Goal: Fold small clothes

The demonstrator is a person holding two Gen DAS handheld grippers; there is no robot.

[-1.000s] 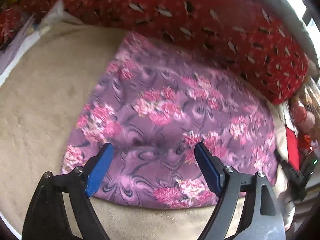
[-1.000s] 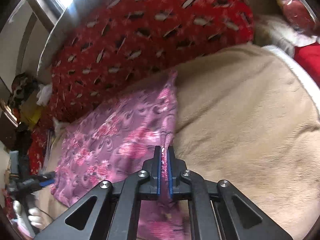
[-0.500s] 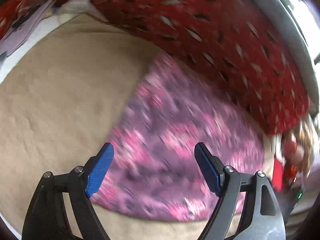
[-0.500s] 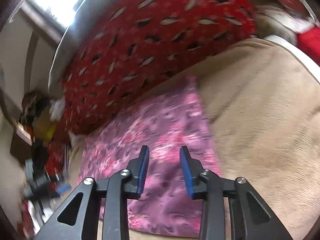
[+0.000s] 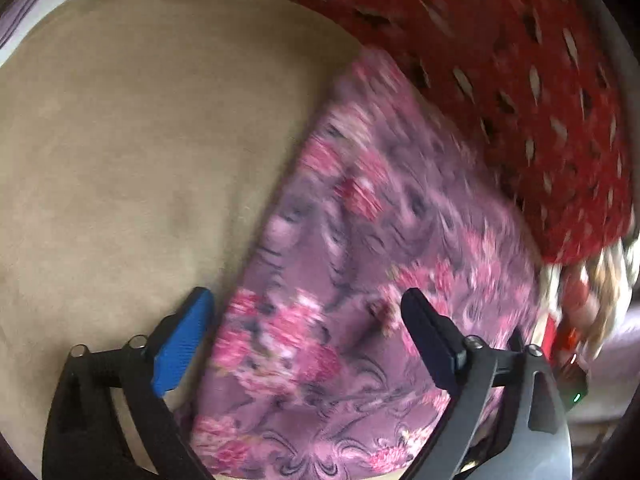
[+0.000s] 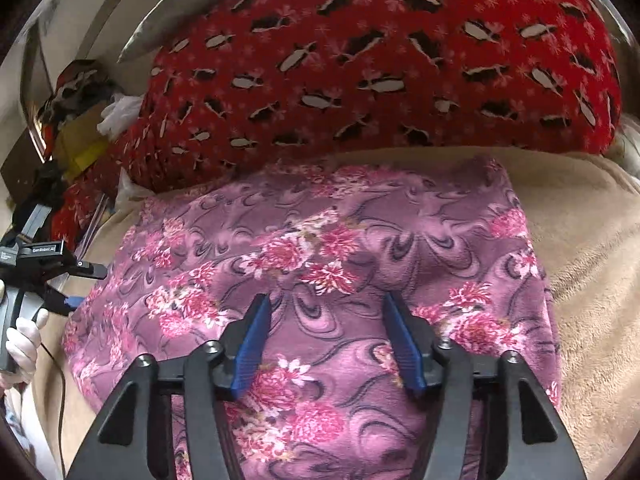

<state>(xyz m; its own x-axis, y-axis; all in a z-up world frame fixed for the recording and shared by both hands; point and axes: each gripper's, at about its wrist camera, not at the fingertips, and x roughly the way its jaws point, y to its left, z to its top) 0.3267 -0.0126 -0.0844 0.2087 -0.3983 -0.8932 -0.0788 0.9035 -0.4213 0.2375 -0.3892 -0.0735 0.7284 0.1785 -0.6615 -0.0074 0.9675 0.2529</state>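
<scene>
A purple cloth with pink flowers (image 6: 332, 264) lies flat on a beige blanket (image 6: 592, 248); it also shows in the left wrist view (image 5: 360, 280). My right gripper (image 6: 326, 324) is open and empty, just above the cloth's near middle. My left gripper (image 5: 308, 320) is open and empty over the cloth's near left edge, its left finger (image 5: 180, 348) over the beige blanket (image 5: 120, 160). The left gripper also shows at the far left of the right wrist view (image 6: 44, 268), held by a gloved hand.
A big red cushion with a black and white pattern (image 6: 380, 60) lies along the far edge of the cloth, also in the left wrist view (image 5: 540, 60). Clutter (image 6: 76, 120) sits at the back left. Toys and red items (image 5: 588, 292) lie at the right.
My right gripper has let go of the cloth's edge, opened, and moved over the cloth's middle. My left gripper has swung left toward the cloth's left edge.
</scene>
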